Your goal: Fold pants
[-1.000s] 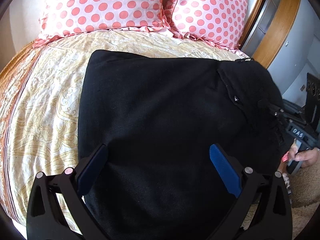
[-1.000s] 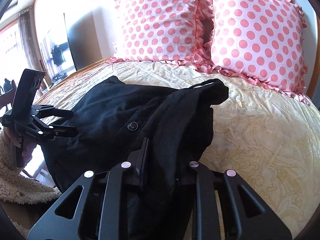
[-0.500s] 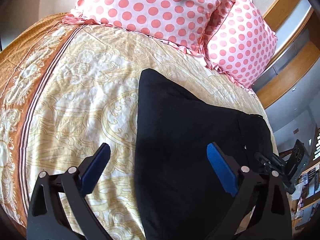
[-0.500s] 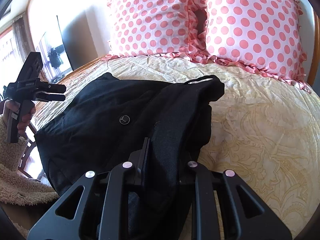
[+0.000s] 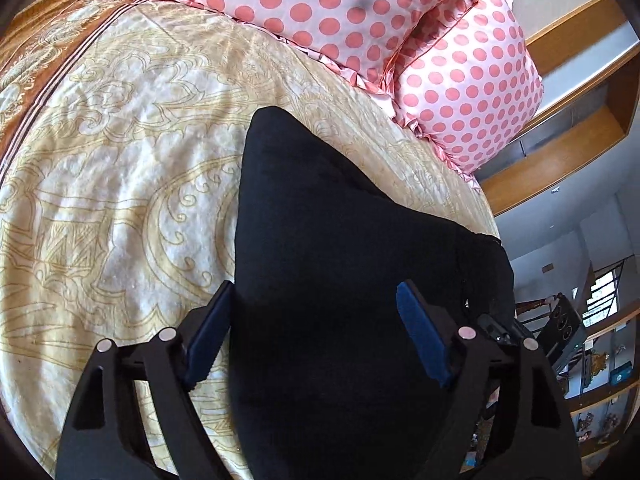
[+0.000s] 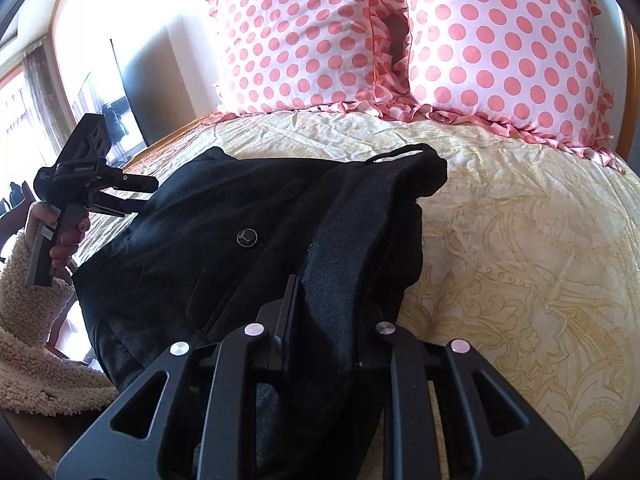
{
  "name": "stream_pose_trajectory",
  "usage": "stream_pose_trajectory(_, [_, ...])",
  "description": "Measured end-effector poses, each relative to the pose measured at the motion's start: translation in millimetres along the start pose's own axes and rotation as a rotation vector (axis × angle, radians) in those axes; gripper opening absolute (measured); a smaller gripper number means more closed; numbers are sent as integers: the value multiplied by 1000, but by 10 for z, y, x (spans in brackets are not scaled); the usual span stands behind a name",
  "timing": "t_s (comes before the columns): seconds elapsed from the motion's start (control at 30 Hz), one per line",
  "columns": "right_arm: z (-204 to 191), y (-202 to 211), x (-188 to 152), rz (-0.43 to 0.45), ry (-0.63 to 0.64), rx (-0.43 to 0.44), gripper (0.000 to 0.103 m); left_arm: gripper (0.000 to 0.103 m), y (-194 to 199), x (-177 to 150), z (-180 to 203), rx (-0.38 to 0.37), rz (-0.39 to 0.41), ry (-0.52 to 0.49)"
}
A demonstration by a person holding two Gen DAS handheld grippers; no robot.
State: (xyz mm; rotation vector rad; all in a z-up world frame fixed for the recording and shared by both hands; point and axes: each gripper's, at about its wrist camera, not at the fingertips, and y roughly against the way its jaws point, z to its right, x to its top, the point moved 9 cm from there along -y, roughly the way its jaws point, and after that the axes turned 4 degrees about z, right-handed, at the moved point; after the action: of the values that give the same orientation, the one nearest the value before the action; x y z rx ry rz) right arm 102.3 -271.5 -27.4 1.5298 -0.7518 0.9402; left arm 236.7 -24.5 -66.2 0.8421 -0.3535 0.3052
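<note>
Right wrist view: right tongs [image 6: 332,312] clamp black pants [image 6: 248,216]; left tongs [image 6: 132,196], closing, grip nothing; no lettering readable.

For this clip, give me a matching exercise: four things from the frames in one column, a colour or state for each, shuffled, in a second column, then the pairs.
Things:
1. pants
2. pillows
3. left hand-held gripper
4. right hand-held gripper

Colour or state:
A. clamped on dark cloth
B. pink with polka dots
C. jaws apart, closing, astride the cloth's edge
D. black, lying on the bedspread

Pairs: 1-D, 2-B, 3-C, 4-A
</note>
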Motion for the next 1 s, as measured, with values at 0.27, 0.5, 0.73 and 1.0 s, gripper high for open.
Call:
stream_pose_trajectory(0.27, [29,-26,-17,1,-35,12,21,47,22,-10,-64,-18,15,28])
stream_pose_trajectory(0.5, [141,-126,-48,-48,-134,24,33,43,-22,-17,-41,70,16,-32])
stream_pose_trajectory(0.73, [133,-141,-35,-33,-158,65,26,19,-40,-39,35,128,35,-104])
stream_pose_trajectory(1.0, [122,-34,164,34,-179,85,17,8,95,25,175,129,87,-156])
